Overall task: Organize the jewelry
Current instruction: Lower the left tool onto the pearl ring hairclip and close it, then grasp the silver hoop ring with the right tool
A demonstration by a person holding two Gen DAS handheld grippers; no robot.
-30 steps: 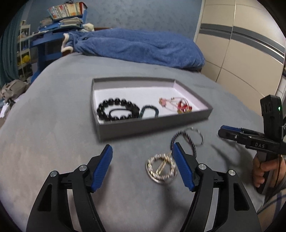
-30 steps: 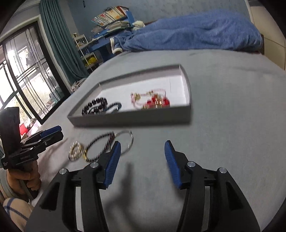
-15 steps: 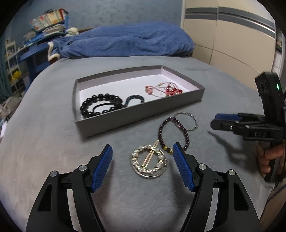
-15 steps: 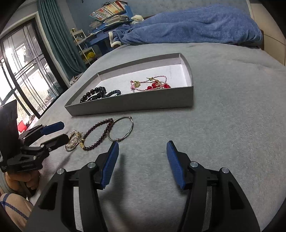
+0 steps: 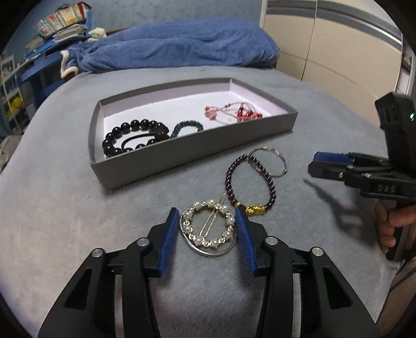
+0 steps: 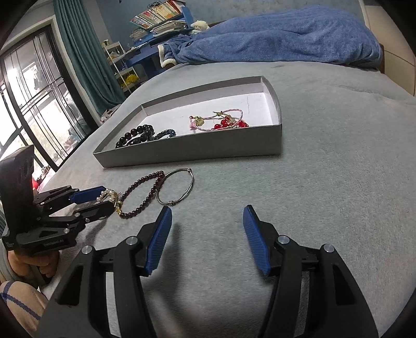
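A grey tray (image 5: 182,152) on the grey bed holds a black bead bracelet (image 5: 132,136), a teal bracelet (image 5: 187,127) and a pink-red bracelet (image 5: 231,113). In front of it lie a pearl ring clip (image 5: 208,230), a dark red bead bracelet (image 5: 249,182) and a silver bangle (image 5: 270,161). My left gripper (image 5: 208,215) straddles the pearl clip, its blue pads close on either side, not clamped. My right gripper (image 6: 206,213) is open and empty over bare bed, right of the silver bangle (image 6: 176,187). The tray (image 6: 195,150) lies beyond it.
A blue blanket (image 5: 176,49) lies heaped at the far end of the bed. A blue shelf with books (image 6: 161,20) and a window with a teal curtain (image 6: 80,52) stand to the left. Cabinet doors (image 5: 338,52) are at the right.
My left gripper has moved forward and down around the pearl clip and its jaws have narrowed on it. My right gripper has shifted only slightly and stays open.
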